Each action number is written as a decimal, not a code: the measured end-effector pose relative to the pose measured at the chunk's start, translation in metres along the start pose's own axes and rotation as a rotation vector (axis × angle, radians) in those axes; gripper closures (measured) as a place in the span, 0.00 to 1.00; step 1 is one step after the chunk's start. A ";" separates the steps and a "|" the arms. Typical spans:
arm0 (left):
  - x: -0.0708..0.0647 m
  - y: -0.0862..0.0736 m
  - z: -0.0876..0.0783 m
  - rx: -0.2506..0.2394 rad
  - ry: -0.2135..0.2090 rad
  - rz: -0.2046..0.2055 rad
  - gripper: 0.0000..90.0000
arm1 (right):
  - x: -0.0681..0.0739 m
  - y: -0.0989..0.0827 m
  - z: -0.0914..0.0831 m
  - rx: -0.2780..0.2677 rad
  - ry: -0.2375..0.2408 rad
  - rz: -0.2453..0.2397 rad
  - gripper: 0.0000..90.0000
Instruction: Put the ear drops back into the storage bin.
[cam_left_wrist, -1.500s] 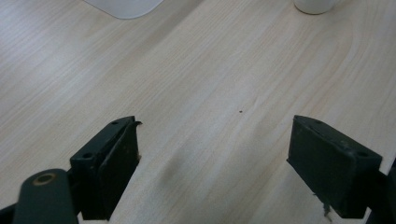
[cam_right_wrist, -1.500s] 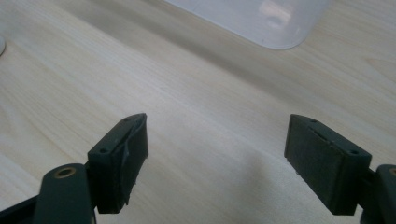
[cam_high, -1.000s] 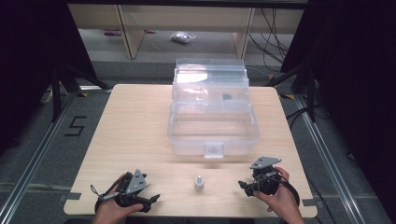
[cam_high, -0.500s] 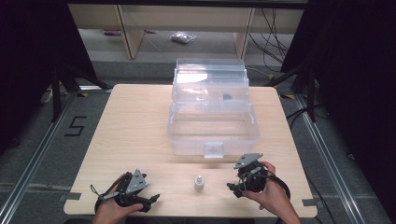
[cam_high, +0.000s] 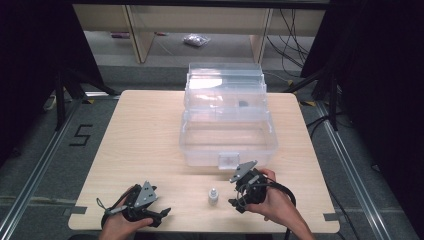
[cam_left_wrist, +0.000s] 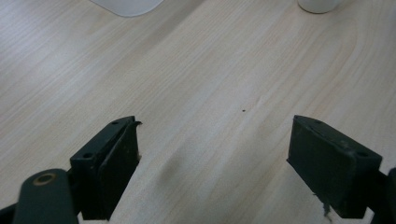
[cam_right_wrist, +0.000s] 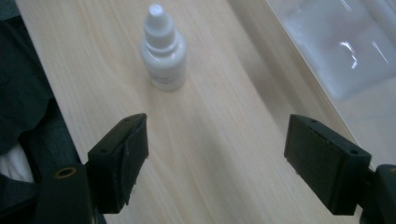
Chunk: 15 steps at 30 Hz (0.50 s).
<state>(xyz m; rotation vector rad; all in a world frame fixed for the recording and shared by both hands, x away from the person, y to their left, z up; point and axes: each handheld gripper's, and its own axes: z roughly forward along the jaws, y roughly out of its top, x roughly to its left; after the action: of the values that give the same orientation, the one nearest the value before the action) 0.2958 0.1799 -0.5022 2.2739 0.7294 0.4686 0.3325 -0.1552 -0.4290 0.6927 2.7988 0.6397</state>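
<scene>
A small white dropper bottle stands upright near the table's front edge, between my two grippers. In the right gripper view the bottle stands ahead and a little left of the jaws. My right gripper hovers just right of it, open; its jaws have just closed slightly and nothing is between them. My left gripper rests at the front left, open over bare wood. A clear plastic box with its lid raised sits behind the bottle.
The wooden table has free room left of the box. The box's front wall runs close along the right gripper's right side. A shelf and cables stand on the floor beyond the table.
My right gripper has moved left and slightly up, from the table's front right toward the bottle. The left gripper and the bottle have stayed in place.
</scene>
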 end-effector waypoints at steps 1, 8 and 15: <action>0.000 0.000 0.000 -0.007 0.001 -0.007 0.18 | 0.000 0.003 0.001 -0.006 0.009 -0.022 0.27; -0.001 0.000 0.000 -0.008 0.000 -0.008 0.18 | 0.009 0.021 0.009 0.021 0.021 -0.098 0.32; 0.001 0.000 0.000 -0.001 0.000 -0.002 0.18 | 0.011 0.035 0.018 0.044 0.046 -0.136 0.35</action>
<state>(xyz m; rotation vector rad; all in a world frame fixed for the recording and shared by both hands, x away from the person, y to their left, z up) 0.2964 0.1801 -0.5021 2.2719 0.7316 0.4673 0.3418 -0.1148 -0.4301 0.4960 2.8799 0.5773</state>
